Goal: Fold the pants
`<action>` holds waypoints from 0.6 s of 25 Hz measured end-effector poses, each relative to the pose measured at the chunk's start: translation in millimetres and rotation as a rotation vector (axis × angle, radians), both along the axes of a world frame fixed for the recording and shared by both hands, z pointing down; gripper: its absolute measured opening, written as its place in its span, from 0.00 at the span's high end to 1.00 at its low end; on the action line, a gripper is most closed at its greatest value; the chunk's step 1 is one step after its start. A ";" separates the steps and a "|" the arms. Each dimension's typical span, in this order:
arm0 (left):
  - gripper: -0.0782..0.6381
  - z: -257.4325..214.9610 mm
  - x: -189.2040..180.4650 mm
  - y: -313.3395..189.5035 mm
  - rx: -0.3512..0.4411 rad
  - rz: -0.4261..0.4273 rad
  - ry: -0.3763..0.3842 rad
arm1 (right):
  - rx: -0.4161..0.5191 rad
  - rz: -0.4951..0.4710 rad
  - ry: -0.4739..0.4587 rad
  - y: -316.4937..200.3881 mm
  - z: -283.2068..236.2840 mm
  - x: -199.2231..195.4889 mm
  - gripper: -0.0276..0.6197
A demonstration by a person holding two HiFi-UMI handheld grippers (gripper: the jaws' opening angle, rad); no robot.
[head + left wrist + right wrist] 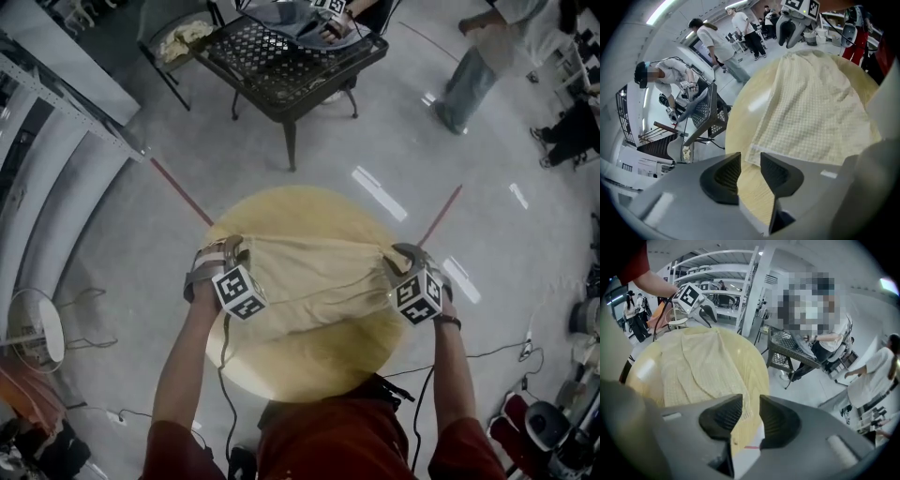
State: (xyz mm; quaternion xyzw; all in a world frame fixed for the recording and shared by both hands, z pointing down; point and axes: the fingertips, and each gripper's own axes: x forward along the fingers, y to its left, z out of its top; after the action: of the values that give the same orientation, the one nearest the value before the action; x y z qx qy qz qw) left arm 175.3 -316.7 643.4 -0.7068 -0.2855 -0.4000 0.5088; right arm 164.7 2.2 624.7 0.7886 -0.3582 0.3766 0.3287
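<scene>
Cream checked pants (309,281) lie spread flat across a round yellow wooden table (300,211). My left gripper (225,248) is at their left end and my right gripper (405,253) at their right end, both near the table's rim. In the left gripper view the left gripper (750,161) stands open. Only bare wood shows in its gap, and the pants' corner (757,152) lies just beyond its tips. In the right gripper view the right gripper (751,404) is also open. The table edge and floor show in its gap, and the pants (698,366) reach up to its tips.
A black metal mesh table (291,66) stands behind the round one, with a person working at it. Another person (473,70) walks at the back right. Red tape lines (183,192) cross the grey floor. A white round stand (37,328) is at the left. Cables lie at the right.
</scene>
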 end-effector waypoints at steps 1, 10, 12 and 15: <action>0.69 -2.4 -3.6 2.5 -0.003 -0.003 0.004 | 0.011 0.000 0.010 -1.8 -4.4 -2.5 0.80; 0.71 -64.6 -23.5 61.1 -0.265 -0.136 0.135 | 0.259 0.113 0.165 -19.3 -63.3 -15.0 0.80; 0.72 -83.8 -23.1 80.5 -0.379 -0.201 0.207 | 0.340 0.138 0.221 -23.6 -79.4 -12.9 0.80; 0.76 -114.9 -28.3 111.3 -0.555 -0.303 0.324 | 0.437 0.137 0.270 -29.8 -105.2 -14.1 0.80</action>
State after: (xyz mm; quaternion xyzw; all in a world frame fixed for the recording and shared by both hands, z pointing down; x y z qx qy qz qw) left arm 147.0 -205.4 528.5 -0.9067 -0.1908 -0.2608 0.2712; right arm 150.7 -27.6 519.5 0.9064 -0.3296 0.2033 0.1691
